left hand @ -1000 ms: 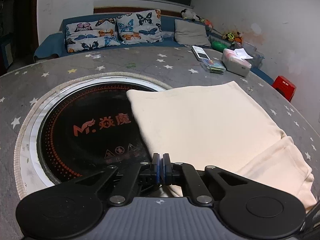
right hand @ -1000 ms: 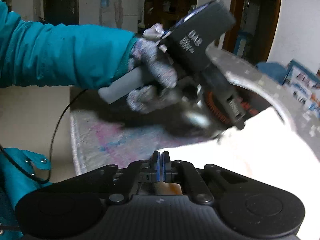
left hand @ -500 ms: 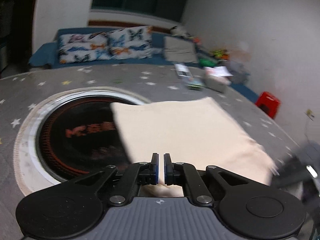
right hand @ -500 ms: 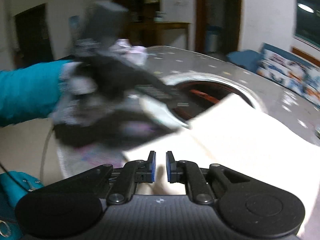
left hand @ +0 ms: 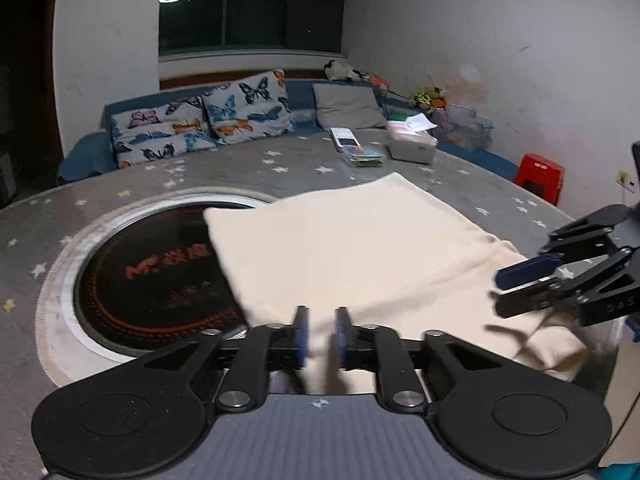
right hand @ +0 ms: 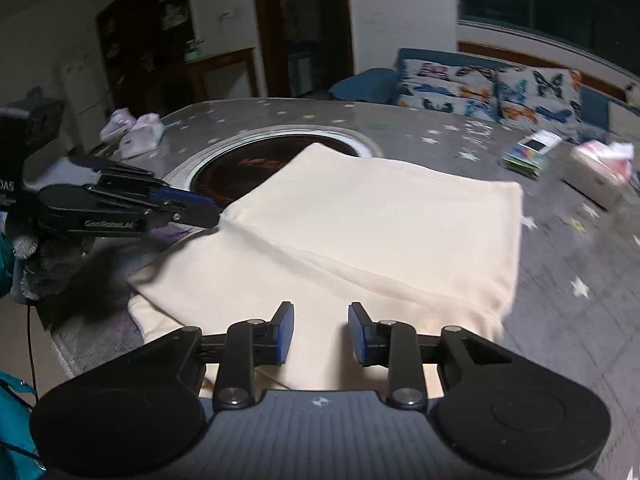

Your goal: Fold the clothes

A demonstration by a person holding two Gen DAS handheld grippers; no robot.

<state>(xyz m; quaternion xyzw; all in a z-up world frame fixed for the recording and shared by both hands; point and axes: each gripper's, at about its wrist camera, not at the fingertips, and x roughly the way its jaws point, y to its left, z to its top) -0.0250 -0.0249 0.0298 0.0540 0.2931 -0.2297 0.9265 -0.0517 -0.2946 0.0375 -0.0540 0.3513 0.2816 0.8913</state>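
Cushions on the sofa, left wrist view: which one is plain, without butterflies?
The grey cushion, rightmost of the three, is plain. The two butterfly cushions to its left carry coloured butterfly prints.

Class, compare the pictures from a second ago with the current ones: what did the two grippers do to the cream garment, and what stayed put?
Both grippers let go. The left gripper and the right gripper, shut on the near edge a second ago, now stand open and drawn back just above the folded cream fabric garment. The garment still lies folded across the round black induction hob, and the grey star-patterned table is unchanged.
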